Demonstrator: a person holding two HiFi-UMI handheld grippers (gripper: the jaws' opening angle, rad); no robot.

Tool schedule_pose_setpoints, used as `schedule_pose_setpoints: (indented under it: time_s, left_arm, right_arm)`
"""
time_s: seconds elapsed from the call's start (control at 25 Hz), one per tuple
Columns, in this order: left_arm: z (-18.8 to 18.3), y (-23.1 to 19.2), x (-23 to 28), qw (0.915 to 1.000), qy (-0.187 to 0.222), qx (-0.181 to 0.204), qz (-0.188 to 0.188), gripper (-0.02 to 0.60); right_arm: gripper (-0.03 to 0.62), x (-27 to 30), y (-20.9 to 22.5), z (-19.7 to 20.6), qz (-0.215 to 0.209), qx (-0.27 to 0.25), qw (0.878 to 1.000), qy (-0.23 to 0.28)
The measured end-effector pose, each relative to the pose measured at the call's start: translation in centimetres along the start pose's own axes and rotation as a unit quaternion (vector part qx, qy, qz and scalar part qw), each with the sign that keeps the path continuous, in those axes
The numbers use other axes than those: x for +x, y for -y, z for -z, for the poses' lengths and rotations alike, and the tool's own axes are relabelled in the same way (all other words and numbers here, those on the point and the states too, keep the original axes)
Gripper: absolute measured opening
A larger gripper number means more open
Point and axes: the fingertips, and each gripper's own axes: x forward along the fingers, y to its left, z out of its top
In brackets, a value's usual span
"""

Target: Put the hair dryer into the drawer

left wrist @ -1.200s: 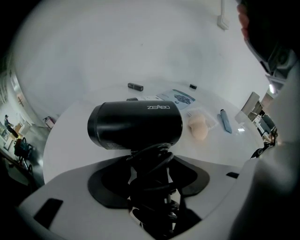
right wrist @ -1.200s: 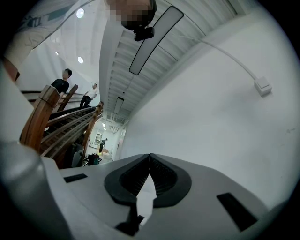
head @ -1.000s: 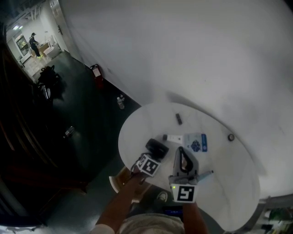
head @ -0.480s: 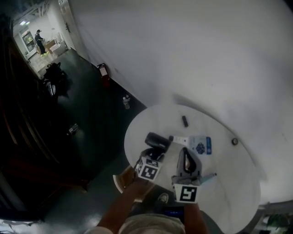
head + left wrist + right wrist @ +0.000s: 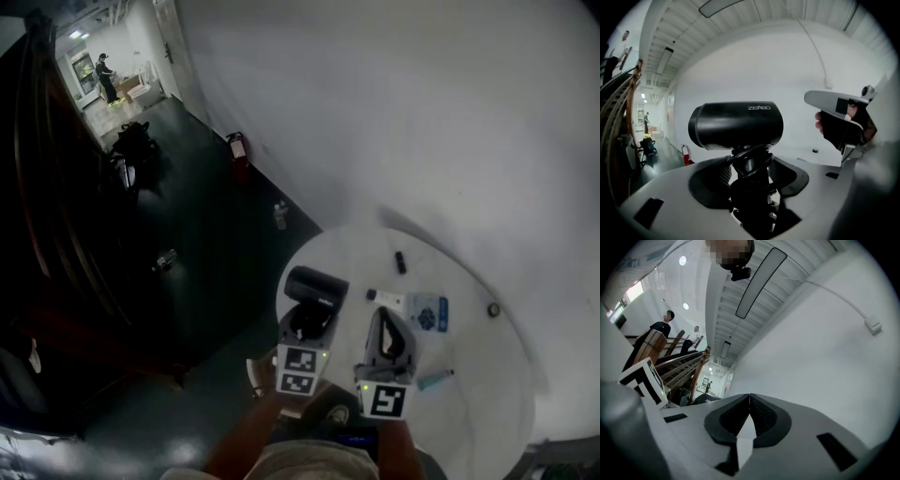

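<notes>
The black hair dryer (image 5: pixel 315 287) is held up over the left edge of the round white table (image 5: pixel 469 412). My left gripper (image 5: pixel 307 323) is shut on its handle. In the left gripper view the dryer's barrel (image 5: pixel 736 125) lies crosswise above the jaws, and the cord-wrapped handle (image 5: pixel 749 180) is pinched in the left gripper (image 5: pixel 749 168). My right gripper (image 5: pixel 382 321) hovers over the table beside it, shut and empty. In the right gripper view the right gripper (image 5: pixel 749 403) points up at the white wall. No drawer is in view.
On the table lie a white tube (image 5: pixel 388 300), a blue packet (image 5: pixel 430 312), a small black item (image 5: pixel 400 262), a small round object (image 5: pixel 493 309) and a blue pen-like thing (image 5: pixel 434 380). A dark floor with a red fire extinguisher (image 5: pixel 237 148) lies to the left of the table.
The left gripper has lifted the hair dryer off the table and turned it upright. The right gripper has stayed shut beside it.
</notes>
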Motion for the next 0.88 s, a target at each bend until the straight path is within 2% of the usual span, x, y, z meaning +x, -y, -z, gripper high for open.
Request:
schedule_pose_setpoints:
  time_s: [0.24, 0.4, 0.52, 0.64, 0.88]
  left_arm:
    - [-4.4, -2.1, -4.0, 0.9938, 0.105, 0.011, -0.033, 0.255]
    - [-7.1, -3.2, -6.9, 0.9824, 0.18, 0.007, -0.049, 0.255]
    - [-8.4, -3.8, -8.8, 0.9737, 0.22, -0.001, -0.06, 0.255]
    - [-8.9, -4.6, -10.4, 0.9694, 0.237, -0.002, -0.064, 0.255]
    - [-7.7, -5.8, -11.7, 0.9729, 0.223, -0.002, -0.06, 0.255]
  right_arm:
    - [0.006, 0.8, -2.2, -0.6, -0.018, 0.005, 1.0, 0.009]
    - [0.008, 1.1, -3.7, -1.2, -0.028, 0.003, 1.0, 0.013]
    - [0.007, 1.4, -4.5, -1.5, -0.036, 0.0, 0.999, 0.019]
    - [0.007, 1.5, -5.4, -1.7, -0.041, -0.006, 0.999, 0.017]
    - [0.007, 1.9, -7.3, -2.2, -0.047, -0.001, 0.999, 0.019]
